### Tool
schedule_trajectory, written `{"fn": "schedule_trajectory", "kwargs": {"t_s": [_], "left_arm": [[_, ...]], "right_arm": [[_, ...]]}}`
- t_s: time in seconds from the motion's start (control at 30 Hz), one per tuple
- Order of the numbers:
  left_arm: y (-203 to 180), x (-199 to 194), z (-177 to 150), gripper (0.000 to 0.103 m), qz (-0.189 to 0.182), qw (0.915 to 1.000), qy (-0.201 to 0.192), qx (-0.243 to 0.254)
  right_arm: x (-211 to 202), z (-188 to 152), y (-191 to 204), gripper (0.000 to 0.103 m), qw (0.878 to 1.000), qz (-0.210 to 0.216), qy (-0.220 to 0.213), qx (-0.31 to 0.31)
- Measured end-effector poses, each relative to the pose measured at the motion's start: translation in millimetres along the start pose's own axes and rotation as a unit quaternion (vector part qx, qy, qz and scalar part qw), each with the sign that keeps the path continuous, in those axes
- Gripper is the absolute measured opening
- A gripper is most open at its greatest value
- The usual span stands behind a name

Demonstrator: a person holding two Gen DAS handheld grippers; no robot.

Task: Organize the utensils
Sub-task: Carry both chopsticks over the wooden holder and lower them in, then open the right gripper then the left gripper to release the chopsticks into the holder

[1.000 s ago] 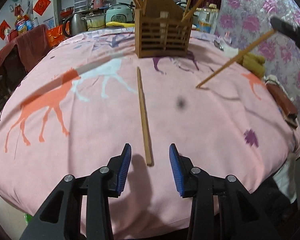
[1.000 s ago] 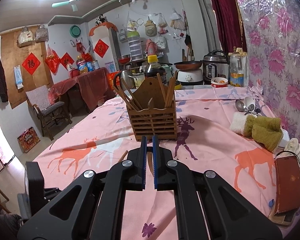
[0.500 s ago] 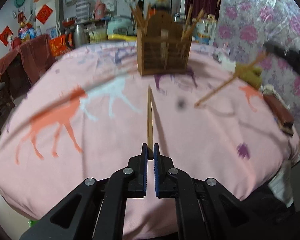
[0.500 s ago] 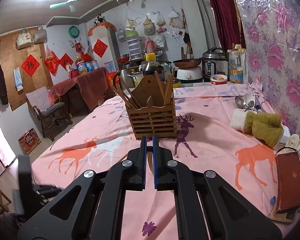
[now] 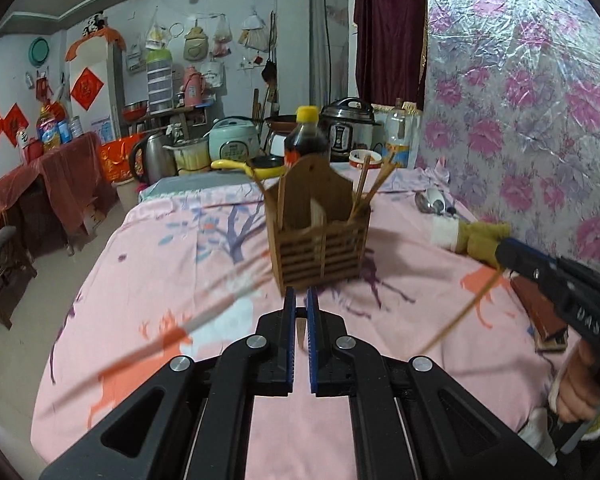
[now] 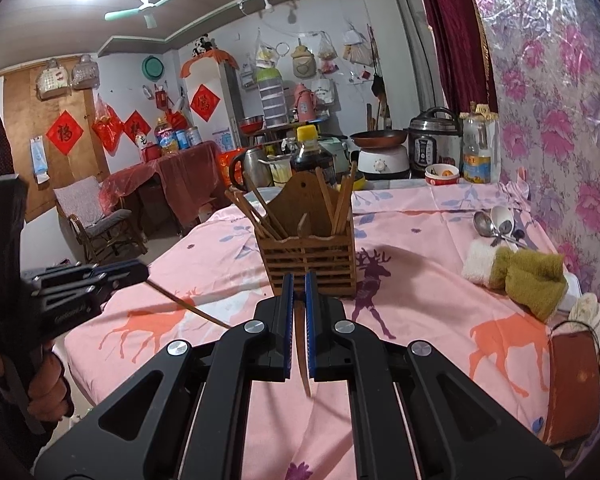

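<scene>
Right wrist view, read from left to right. At the left edge the left gripper (image 6: 142,270) enters the frame, its jaws closed on one end of a thin wooden chopstick (image 6: 188,306); the stick slants from the pads down toward the lower middle, clear of the pink deer-print tablecloth (image 6: 440,344). At lower centre the right gripper (image 6: 299,320) has its jaws nearly together on a second chopstick (image 6: 302,364), whose pointed tip hangs below the pads over the cloth. Directly above it, at centre, stands the slatted wooden holder (image 6: 312,256), upright on the tablecloth, with several chopsticks already leaning in its left and right compartments. Toward the right lie two spoons (image 6: 496,224) at the far edge near the wall, a folded green and white towel (image 6: 528,276) just beside them, and a brown case (image 6: 572,384) at the lower right. The left wrist view shows the left gripper's pads closed with a sliver of wood between them, and the holder straight ahead. A chopstick is judged light, stiff and smooth: held at one end it is likely to pivot or slide between flat pads, so a grip nearer the thick end, with the stick kept steeply tip-down, should suit dropping it into a compartment.
</scene>
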State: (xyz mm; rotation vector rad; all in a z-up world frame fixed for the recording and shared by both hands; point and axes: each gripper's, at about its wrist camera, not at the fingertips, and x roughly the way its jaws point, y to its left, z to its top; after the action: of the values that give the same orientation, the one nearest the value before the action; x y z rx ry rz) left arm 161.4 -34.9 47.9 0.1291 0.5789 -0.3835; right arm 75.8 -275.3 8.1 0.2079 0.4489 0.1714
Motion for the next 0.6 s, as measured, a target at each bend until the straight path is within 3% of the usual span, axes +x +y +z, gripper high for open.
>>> {"fn": "schedule_trajectory", "kwargs": {"t_s": [0.3, 0.47, 0.6], "left_arm": [[1, 14, 56, 0.006, -0.03, 0.9993, -0.018, -0.011], [0, 16, 100, 0.006, -0.028, 0.9981, -0.054, -0.009], [4, 16, 148, 0.006, -0.026, 0.9945, -0.1, -0.019]], "right_arm": [[17, 41, 1, 0.006, 1.0, 0.007, -0.013, -0.002], [36, 76, 8, 0.006, 0.999, 0.002, -0.034, -0.015], [52, 119, 15, 0.006, 0.997, -0.006, -0.075, -0.019]]}}
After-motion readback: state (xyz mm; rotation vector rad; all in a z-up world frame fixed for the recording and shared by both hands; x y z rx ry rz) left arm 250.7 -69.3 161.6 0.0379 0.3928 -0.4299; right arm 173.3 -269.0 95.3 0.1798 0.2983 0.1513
